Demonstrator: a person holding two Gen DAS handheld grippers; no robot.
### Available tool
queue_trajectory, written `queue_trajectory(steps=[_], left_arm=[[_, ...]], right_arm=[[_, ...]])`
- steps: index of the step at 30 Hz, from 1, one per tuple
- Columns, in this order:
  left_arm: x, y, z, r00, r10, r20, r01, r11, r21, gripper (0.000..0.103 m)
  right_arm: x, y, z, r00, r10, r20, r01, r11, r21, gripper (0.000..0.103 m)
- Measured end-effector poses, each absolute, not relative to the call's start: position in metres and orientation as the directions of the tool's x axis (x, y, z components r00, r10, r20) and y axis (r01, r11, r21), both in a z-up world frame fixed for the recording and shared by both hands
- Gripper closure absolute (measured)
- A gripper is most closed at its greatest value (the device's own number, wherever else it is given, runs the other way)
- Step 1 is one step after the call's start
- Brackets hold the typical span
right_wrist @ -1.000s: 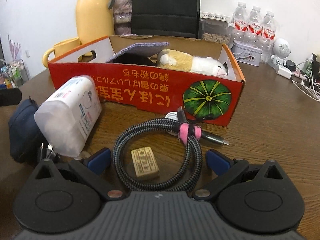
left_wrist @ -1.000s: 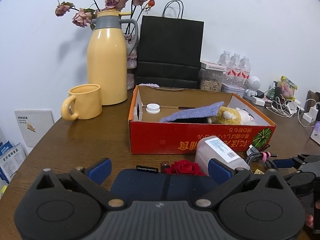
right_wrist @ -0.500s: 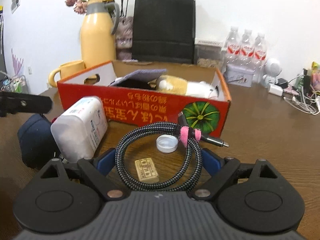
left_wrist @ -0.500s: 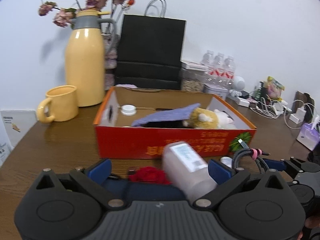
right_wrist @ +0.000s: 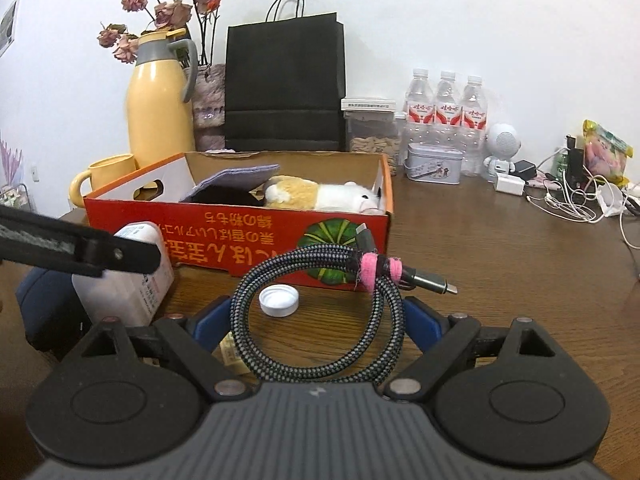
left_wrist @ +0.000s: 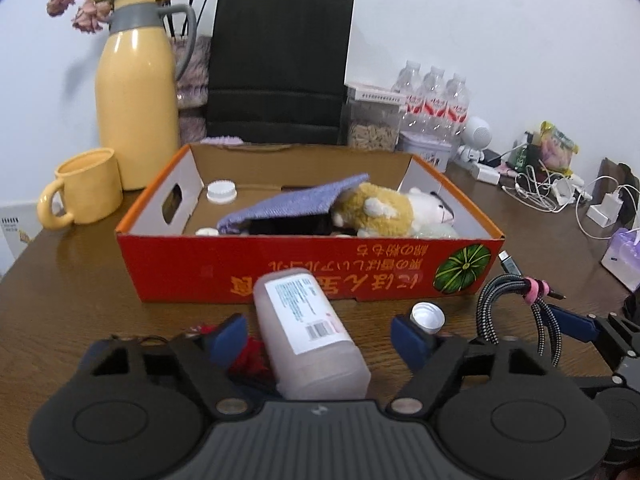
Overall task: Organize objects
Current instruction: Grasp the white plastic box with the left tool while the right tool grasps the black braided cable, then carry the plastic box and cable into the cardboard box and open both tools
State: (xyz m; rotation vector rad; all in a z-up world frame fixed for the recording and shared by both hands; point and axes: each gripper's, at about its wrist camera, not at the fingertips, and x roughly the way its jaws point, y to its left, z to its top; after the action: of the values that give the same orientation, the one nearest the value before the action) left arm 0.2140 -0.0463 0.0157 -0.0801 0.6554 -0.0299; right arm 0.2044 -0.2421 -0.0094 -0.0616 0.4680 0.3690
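My right gripper (right_wrist: 318,322) is shut on a coiled braided cable (right_wrist: 320,312) with a pink strap and holds it above the table in front of the red box (right_wrist: 240,232). The cable also shows at the right of the left wrist view (left_wrist: 516,312). My left gripper (left_wrist: 320,336) is open around a translucent white bottle (left_wrist: 308,336) lying on its side, its fingers apart from the bottle. The red cardboard box (left_wrist: 280,268) holds a plush toy (left_wrist: 384,210), a purple cloth (left_wrist: 296,204) and a white cap (left_wrist: 221,191).
A loose white bottle cap (right_wrist: 279,300) and a small tan block (right_wrist: 232,354) lie on the table. A dark blue pouch (right_wrist: 44,304) and a red flower (left_wrist: 252,356) lie beside the bottle. A yellow mug (left_wrist: 86,188), yellow thermos (left_wrist: 136,104), black bag (left_wrist: 276,68), water bottles and chargers stand behind.
My right gripper has closed on the cable and lifted it off the table. My left gripper has moved right, from over the blue pouch to around the white bottle.
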Motion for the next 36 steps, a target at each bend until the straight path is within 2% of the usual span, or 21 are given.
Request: queue_trajectory(steps=[2,6,9,29,36], left_arm=[[0.217,-0.049,0.013,0.785,-0.044,-0.618,-0.004,0.997,-0.076,0.043],[0.224,-0.052,0.006,0.77,-0.035,-0.637,-0.009,0.998,-0.066,0.047],[0.229,-0.054,-0.001,0.755,-0.025,-0.655,-0.015,0.998,-0.055,0.059],[0.209,-0.047,0.021,0.827,-0.08,-0.557,0.033,0.995,-0.093,0.06],[0.198,-0.041,0.043,0.868,-0.094,-0.488,0.052,0.994,-0.1,0.06]], right_arm=[[0.205,-0.243,-0.01,0.825,0.337,-0.454,-0.363,0.931,0.033,0.012],[0.204,-0.241,-0.01,0.823,0.341,-0.454,-0.367,0.93,0.031,0.012],[0.203,-0.241,-0.01,0.823,0.342,-0.453,-0.37,0.929,0.029,0.012],[0.199,-0.234,0.0,0.826,0.369,-0.425,-0.398,0.917,0.023,0.012],[0.199,-0.227,0.013,0.832,0.392,-0.392,-0.422,0.907,0.011,0.012]])
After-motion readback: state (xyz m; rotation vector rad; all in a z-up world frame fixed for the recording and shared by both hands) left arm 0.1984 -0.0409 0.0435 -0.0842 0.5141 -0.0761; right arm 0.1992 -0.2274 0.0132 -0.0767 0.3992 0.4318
